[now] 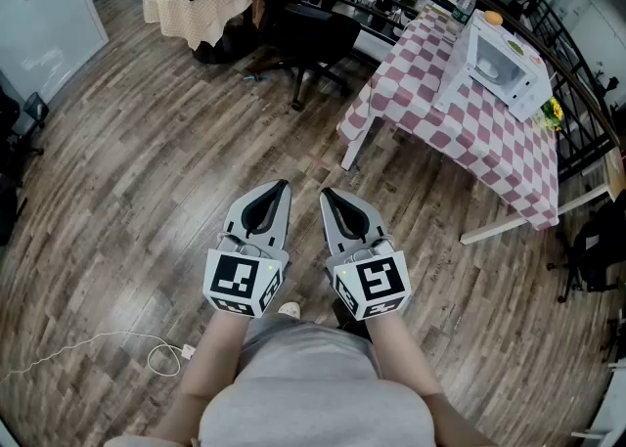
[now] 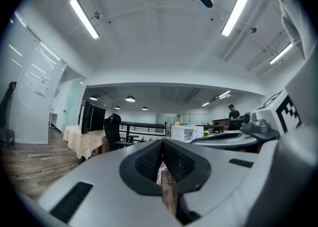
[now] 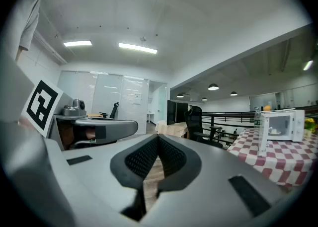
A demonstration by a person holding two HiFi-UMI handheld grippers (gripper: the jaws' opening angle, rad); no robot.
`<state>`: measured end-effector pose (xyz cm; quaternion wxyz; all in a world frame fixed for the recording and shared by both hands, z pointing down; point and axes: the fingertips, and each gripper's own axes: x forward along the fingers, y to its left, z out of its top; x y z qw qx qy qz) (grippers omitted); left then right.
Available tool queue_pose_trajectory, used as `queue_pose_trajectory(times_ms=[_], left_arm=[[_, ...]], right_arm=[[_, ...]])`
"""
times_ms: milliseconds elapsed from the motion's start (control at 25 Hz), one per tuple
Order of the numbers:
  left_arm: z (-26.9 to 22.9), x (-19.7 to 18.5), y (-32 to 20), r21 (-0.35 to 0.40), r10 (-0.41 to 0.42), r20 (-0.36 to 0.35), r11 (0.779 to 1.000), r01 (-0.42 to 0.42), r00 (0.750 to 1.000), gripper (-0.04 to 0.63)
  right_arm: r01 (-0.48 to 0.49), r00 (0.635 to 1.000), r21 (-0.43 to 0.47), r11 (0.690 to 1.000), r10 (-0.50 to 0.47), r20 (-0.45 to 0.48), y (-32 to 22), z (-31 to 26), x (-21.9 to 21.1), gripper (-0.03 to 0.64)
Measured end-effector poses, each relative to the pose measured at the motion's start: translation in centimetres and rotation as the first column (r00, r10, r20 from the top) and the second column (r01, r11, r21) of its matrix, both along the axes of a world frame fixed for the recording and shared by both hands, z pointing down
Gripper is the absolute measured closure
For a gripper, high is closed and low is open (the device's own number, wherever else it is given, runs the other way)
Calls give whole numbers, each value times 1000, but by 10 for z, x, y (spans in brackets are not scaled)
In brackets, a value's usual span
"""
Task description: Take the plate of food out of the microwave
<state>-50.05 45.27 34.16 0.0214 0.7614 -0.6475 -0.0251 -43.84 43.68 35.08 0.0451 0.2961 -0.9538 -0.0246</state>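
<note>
Grey left gripper (image 1: pixel 282 186) and right gripper (image 1: pixel 326 194) are hovering, fingers closed empty, well apart from white microwave (image 1: pixel 504 64) on red-checked counter (image 1: pixel 469 127); plate, presumably inside, unreached.

The table (image 1: pixel 353 150) stands on a wood floor (image 1: pixel 147 191) and is covered by a red-and-white checked cloth (image 1: pixel 489 132). A microwave (image 1: pixel 504 68) stands on the cloth, with yellow flowers (image 1: pixel 554 112) just beside it.

A worktop (image 1: pixel 460 127) under a red-and-white checked cloth stands on the wood-plank floor (image 1: pixel 147 191). Near its far end sits a black office chair (image 1: pixel 313 34), and beyond that a table (image 1: pixel 196 0) draped in beige. A white cable (image 1: pixel 186 350) trails across the floor.
</note>
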Motion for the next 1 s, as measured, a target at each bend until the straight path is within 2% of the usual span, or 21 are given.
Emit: queue_pose_trajectory(times_ms=[360, 1000], left_arm=[[-4, 7, -19, 14, 11, -1, 1000, -11, 1000, 592], [-1, 66, -71, -7, 63, 17, 998, -63, 998, 592]], right_arm=[[-4, 1000, -2, 1000, 4, 3, -14, -1, 6, 592], [-33, 999, 10, 999, 33, 7, -63, 1, 59, 592]])
